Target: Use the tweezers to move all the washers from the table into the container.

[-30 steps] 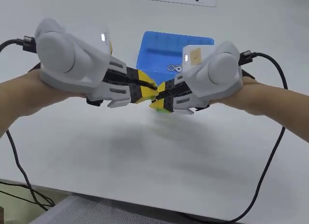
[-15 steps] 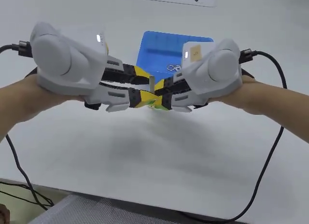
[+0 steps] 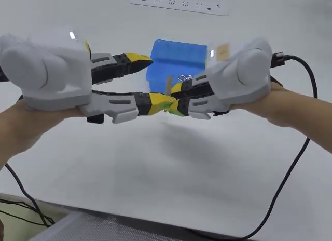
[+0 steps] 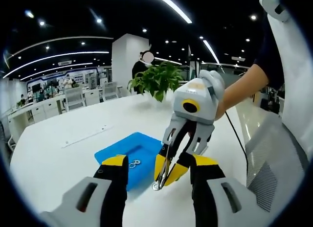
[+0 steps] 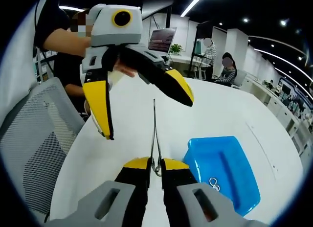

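My right gripper [image 3: 174,103] [image 5: 156,162] is shut on slim metal tweezers [image 3: 167,85] [image 5: 154,129], which stick out from its jaw tips. A small ring shape sits at the grip; I cannot tell if it is a washer. My left gripper [image 3: 160,79] [image 4: 160,161] faces it tip to tip, open, its jaws above and below the tweezers [image 4: 166,161] without touching them. Behind both lies the blue container [image 3: 176,56] [image 4: 128,151] [image 5: 227,168] with two washers [image 3: 185,77] [image 4: 133,163] [image 5: 213,182] inside.
The white table [image 3: 207,163] stretches below and in front of the grippers. A white power strip [image 3: 179,3] lies at the far edge. Black cables [image 3: 295,163] trail off the front right. A mesh chair [image 5: 39,139] stands beside the table.
The left gripper's jaws have spread apart and let go of the tweezers. The right gripper keeps hold of them, now standing more upright. The left hand has drawn back to the left.
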Tool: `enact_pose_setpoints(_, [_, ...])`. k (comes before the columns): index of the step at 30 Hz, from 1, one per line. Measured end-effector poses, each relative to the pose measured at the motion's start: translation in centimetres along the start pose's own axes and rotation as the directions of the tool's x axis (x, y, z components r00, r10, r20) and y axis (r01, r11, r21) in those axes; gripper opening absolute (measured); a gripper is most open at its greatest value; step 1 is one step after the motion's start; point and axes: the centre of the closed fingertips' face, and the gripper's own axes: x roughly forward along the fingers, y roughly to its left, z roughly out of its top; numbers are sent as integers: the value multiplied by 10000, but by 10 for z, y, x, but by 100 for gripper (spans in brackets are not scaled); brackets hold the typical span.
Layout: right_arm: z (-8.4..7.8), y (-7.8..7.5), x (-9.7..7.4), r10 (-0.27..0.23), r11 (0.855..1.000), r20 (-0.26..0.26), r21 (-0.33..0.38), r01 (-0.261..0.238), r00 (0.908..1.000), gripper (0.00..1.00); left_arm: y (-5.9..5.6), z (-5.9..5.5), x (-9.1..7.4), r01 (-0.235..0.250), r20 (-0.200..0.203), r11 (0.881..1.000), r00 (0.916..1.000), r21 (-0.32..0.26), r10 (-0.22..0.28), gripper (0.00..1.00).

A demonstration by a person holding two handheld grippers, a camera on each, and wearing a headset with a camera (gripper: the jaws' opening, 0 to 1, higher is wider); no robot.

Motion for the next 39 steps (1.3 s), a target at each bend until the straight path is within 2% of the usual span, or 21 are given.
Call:
enact_pose_setpoints(3, [1, -1, -7, -131, 9999, -37, -34, 131, 9999, 10, -2, -2, -8, -139, 56, 9999, 9999, -25, 140, 62])
enact_pose_setpoints(7, [3, -1, -17, -254, 9997, -38, 0, 254, 9997, 10, -3, -3, -16, -298, 217, 9986, 9993, -431, 307, 68])
enact_pose_setpoints(9, [4, -1, -23, -348, 9994, -58, -63, 348, 9994, 10, -3, -4, -19, -375, 208, 9978, 9990, -539, 386, 71])
enact_pose_setpoints(11, [6, -2, -27, -398, 9992, -40, -78, 398, 9992, 10, 1, -2, -24, -631, 403, 9949, 9970, -787, 664, 74])
enact_pose_setpoints(14, [9, -7, -36, -548, 9985, 11, -94, 548, 9985, 10, 6, 1, -31, -855, 790, 9840, 9920, -1566, 988, 80])
enact_pose_setpoints(15, [10, -9, -39, -596, 9982, 38, -74, 596, 9982, 10, 8, 1, -33, -903, 869, 9818, 9906, -1669, 1059, 83])
enact_pose_setpoints(17, [13, -13, -43, -690, 9976, 182, 122, 688, 9975, 10, 5, 1, -33, -780, 969, 9731, 9902, -2168, 1009, 93])
enact_pose_setpoints(18, [13, -15, -44, -736, 9972, 173, 114, 734, 9971, 10, 4, 3, -33, -750, 1120, 9719, 9885, -2230, 1020, 98])
enact_pose_setpoints(21, [16, -23, -49, -919, 9958, 155, 72, 918, 9956, 10, -1, 4, -33, -621, 1238, 9706, 9880, -2326, 928, 99])
enact_pose_setpoints(23, [19, -29, -52, -1027, 9947, 211, 88, 1026, 9945, 10, -5, 1, -30, -576, 1108, 9726, 9903, -2252, 843, 100])
enact_pose_setpoints(29, [26, -51, -58, -1455, 9891, 433, 305, 1442, 9884, 10, -8, 0, -29, -468, 1184, 9698, 9900, -2395, 770, 100])
enact_pose_setpoints(32, [28, -66, -57, -1571, 9871, 494, 378, 1553, 9864, 10, -5, -5, -30, -568, 1135, 9707, 9899, -2335, 852, 100])
enact_pose_setpoints(34, [27, -76, -53, -1624, 9859, 497, 482, 1600, 9855, 10, 1, -15, -32, -855, 748, 9728, 9918, -2153, 1037, 100])
enact_pose_setpoints(39, [17, -98, -42, -1825, 9801, 364, 864, 1789, 9825, 10, 9, -20, -38, -1032, 838, 9633, 9883, -2478, 1274, 100])
